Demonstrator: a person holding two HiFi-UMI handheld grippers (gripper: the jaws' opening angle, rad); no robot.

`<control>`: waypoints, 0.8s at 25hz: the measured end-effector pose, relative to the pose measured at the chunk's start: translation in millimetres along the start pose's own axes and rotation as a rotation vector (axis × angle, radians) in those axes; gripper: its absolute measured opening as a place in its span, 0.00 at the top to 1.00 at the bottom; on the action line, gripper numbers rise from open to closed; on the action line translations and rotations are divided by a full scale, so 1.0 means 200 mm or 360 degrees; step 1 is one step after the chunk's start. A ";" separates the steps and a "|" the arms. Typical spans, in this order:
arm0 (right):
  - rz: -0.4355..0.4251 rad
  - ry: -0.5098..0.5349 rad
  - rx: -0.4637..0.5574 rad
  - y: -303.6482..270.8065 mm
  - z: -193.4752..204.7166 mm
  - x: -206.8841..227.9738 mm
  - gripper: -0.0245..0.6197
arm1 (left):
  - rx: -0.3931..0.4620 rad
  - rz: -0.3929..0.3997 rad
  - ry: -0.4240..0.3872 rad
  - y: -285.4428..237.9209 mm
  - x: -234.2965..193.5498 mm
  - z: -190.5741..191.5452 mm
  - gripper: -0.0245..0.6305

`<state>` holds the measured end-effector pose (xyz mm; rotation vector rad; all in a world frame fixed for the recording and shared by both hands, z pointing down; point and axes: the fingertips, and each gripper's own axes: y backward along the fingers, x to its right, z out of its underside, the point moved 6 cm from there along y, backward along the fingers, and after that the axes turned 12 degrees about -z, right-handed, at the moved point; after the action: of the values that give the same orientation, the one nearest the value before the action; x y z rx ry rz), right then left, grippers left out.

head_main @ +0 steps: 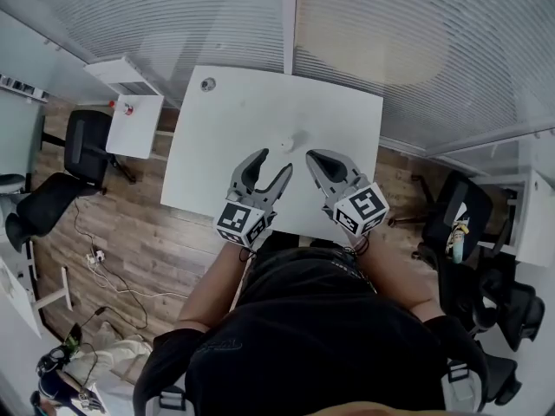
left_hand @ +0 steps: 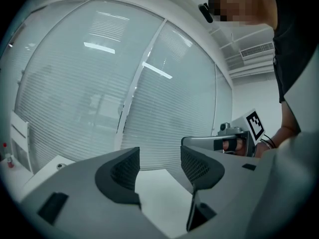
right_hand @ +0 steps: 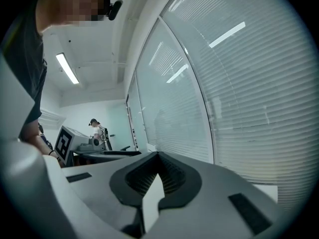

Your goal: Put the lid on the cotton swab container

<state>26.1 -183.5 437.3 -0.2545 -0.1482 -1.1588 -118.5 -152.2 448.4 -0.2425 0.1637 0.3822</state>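
A small white round object [head_main: 284, 145], apparently the cotton swab container, stands on the white table [head_main: 260, 102] just beyond both grippers; it is too small to tell whether a lid sits on it. My left gripper [head_main: 273, 165] is a little to its near left, jaws open with nothing between them, and looks the same in its own view [left_hand: 160, 163]. To the container's near right is my right gripper [head_main: 312, 156], shut and empty, its pads together [right_hand: 157, 176]. Neither gripper view shows the container. Both grippers tilt upward toward the blinds.
A round grommet [head_main: 207, 83] sits at the table's far left corner. A small white side table [head_main: 134, 124] and a black chair [head_main: 82, 150] stand to the left, more black chairs [head_main: 468, 224] to the right. Glass walls with blinds [head_main: 390, 33] stand behind the table.
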 end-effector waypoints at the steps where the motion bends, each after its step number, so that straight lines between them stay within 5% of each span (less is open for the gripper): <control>1: 0.0018 -0.0005 0.0000 -0.02 0.00 0.02 0.93 | -0.0011 0.0002 -0.0003 -0.02 -0.03 0.02 0.56; 9: 0.0131 -0.0030 -0.0002 -0.10 0.01 0.09 0.93 | 0.0002 0.0042 -0.0091 -0.17 -0.18 0.15 0.45; 20: 0.0165 -0.0078 -0.0050 -0.12 0.06 0.13 0.93 | -0.0187 0.0082 -0.0232 -0.39 -0.22 0.48 0.42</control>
<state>14.0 -211.6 458.5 -0.3152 -0.1580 -1.0531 -117.5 -213.0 566.0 -0.3255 0.0038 0.4597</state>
